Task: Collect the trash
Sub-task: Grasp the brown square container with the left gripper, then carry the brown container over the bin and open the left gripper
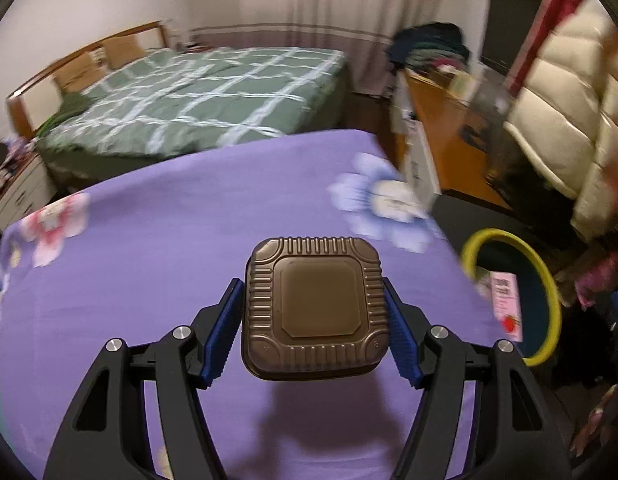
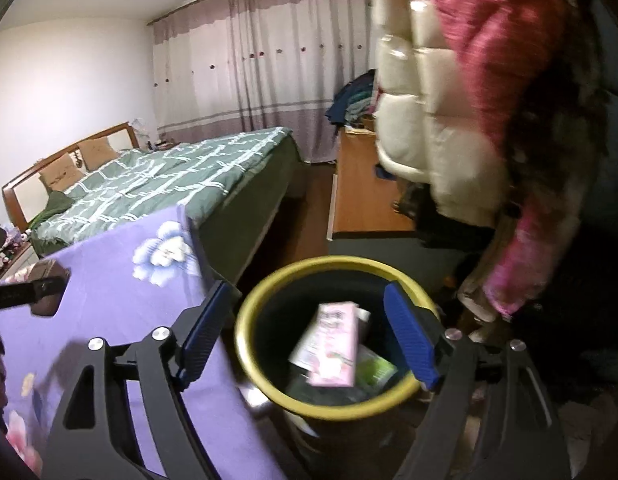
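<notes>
Gripping a brown ribbed container (image 1: 315,308) above the purple cloth (image 1: 149,280), the left gripper (image 1: 315,332) is clamping its sides, the right gripper (image 2: 309,336) gaping empty over the yellow-rimmed bin (image 2: 249,344).

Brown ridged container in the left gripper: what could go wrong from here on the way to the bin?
The brown ridged container is pinched only at its sides by the left gripper, so it might slip. The yellow-rimmed bin sits off the purple cloth's edge; an early release would miss. The right gripper hovers over it, possibly blocking the way.
</notes>
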`<control>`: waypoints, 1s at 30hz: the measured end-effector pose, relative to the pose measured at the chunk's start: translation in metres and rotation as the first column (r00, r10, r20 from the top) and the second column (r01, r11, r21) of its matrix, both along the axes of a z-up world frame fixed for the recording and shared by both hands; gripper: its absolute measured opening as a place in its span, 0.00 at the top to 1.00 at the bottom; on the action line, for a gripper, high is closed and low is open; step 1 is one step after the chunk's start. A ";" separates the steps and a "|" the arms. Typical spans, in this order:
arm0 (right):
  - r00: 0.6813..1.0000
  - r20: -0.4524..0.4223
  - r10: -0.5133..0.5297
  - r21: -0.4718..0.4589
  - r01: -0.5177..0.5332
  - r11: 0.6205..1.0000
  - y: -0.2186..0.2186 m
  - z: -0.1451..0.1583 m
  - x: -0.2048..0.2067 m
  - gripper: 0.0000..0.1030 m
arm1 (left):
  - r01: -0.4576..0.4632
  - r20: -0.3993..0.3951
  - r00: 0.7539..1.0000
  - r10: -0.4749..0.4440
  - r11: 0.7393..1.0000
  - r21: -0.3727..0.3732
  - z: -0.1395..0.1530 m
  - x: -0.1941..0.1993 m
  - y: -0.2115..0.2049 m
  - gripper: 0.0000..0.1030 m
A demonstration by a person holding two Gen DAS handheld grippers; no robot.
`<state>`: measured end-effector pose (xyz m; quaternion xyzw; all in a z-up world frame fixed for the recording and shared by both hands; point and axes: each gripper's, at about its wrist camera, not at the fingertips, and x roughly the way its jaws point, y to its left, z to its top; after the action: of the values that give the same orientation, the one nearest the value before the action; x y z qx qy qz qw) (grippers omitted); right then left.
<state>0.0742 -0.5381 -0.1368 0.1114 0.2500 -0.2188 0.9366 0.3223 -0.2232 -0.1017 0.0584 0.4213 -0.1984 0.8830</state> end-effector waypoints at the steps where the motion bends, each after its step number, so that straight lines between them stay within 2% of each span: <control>1: 1.000 -0.006 -0.005 0.004 0.005 1.000 -0.005 -0.002 -0.006 0.27 | 0.021 -0.003 1.000 -0.021 1.000 -0.001 0.000 -0.005 -0.014 0.36; 9: 0.998 -0.025 -0.055 0.020 0.055 0.998 -0.047 -0.008 -0.046 0.27 | 0.176 -0.055 0.983 -0.176 0.984 -0.007 -0.009 -0.030 -0.123 0.36; 13: 0.997 -0.016 -0.079 0.023 0.079 0.997 -0.068 -0.008 -0.062 0.27 | 0.244 -0.098 0.965 -0.243 0.970 -0.007 -0.017 -0.042 -0.175 0.36; 18: 0.993 -0.003 -0.116 0.027 0.116 0.993 -0.089 -0.009 -0.082 0.26 | 0.306 -0.141 0.943 -0.302 0.952 0.000 -0.031 -0.049 -0.231 0.36; 23: 0.990 -0.016 -0.139 0.039 0.140 0.989 -0.103 -0.014 -0.098 0.25 | 0.330 -0.163 0.933 -0.322 0.944 0.021 -0.046 -0.053 -0.264 0.35; 24: 0.990 -0.021 -0.141 0.043 0.142 0.989 -0.105 -0.015 -0.099 0.25 | 0.333 -0.167 0.931 -0.324 0.942 0.030 -0.049 -0.053 -0.267 0.31; 25: 0.990 -0.024 -0.142 0.046 0.143 0.989 -0.106 -0.017 -0.099 0.25 | 0.334 -0.174 0.931 -0.322 0.942 0.044 -0.053 -0.052 -0.271 0.14; 26: 0.990 -0.024 -0.140 0.051 0.141 0.989 -0.106 -0.017 -0.099 0.25 | 0.324 -0.172 0.934 -0.312 0.945 0.045 -0.055 -0.052 -0.271 0.09; 30: 0.992 -0.017 -0.122 0.051 0.122 0.991 -0.097 -0.014 -0.098 0.25 | 0.292 -0.151 0.945 -0.289 0.956 -0.003 -0.043 -0.054 -0.250 0.09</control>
<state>-0.0239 -0.6354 -0.1506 0.1493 0.2547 -0.2699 0.9165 0.2682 -0.4727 -0.1447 0.1135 0.4753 -0.3262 0.8092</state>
